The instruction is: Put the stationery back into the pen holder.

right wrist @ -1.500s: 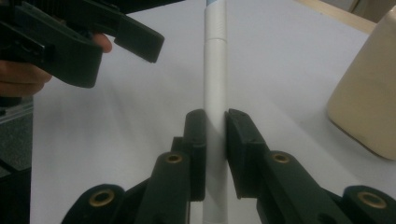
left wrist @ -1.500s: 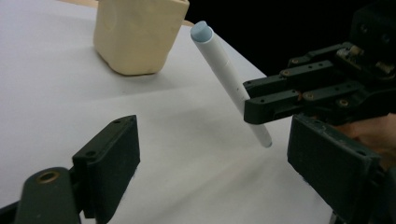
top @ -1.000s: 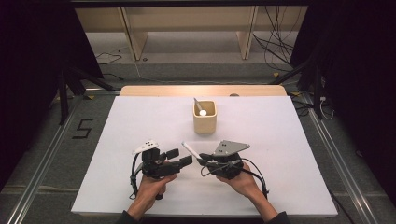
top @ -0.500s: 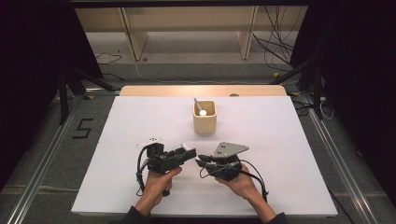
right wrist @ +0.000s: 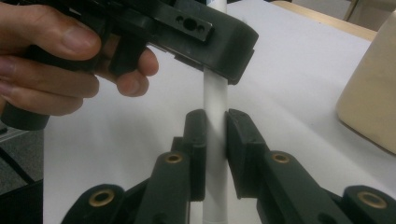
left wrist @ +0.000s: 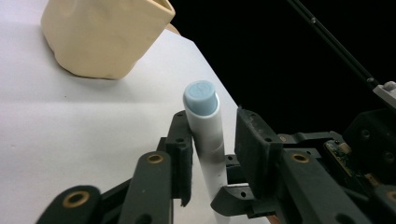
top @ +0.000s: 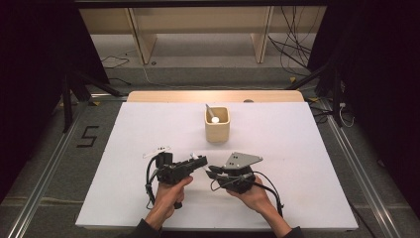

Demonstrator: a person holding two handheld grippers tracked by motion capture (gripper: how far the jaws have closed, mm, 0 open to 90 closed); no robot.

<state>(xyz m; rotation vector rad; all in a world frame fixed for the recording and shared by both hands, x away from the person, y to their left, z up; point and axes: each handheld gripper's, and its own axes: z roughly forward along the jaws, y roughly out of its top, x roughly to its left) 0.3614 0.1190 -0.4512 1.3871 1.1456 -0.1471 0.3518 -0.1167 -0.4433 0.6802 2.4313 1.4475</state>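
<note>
Item: white marker (right wrist: 215, 140), blue-capped, clamped in right gripper (right wrist: 215, 135) above the desk (top: 124, 198). Left gripper (left wrist: 212, 140), jaws apart around the cap end. Beyond: beige cup (top: 217, 125). Advice: close squarely on the cap, then pull straight.

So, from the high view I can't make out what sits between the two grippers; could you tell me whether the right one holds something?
Observer: Yes, the right gripper is shut on a white marker, jaws pressed on its barrel.
Operator: Thanks; is the left one gripping it too?
Observer: No, the left gripper is open around it: one jaw touches, the other leaves a gap.
Operator: Which end is there?
Observer: The light blue cap.
</note>
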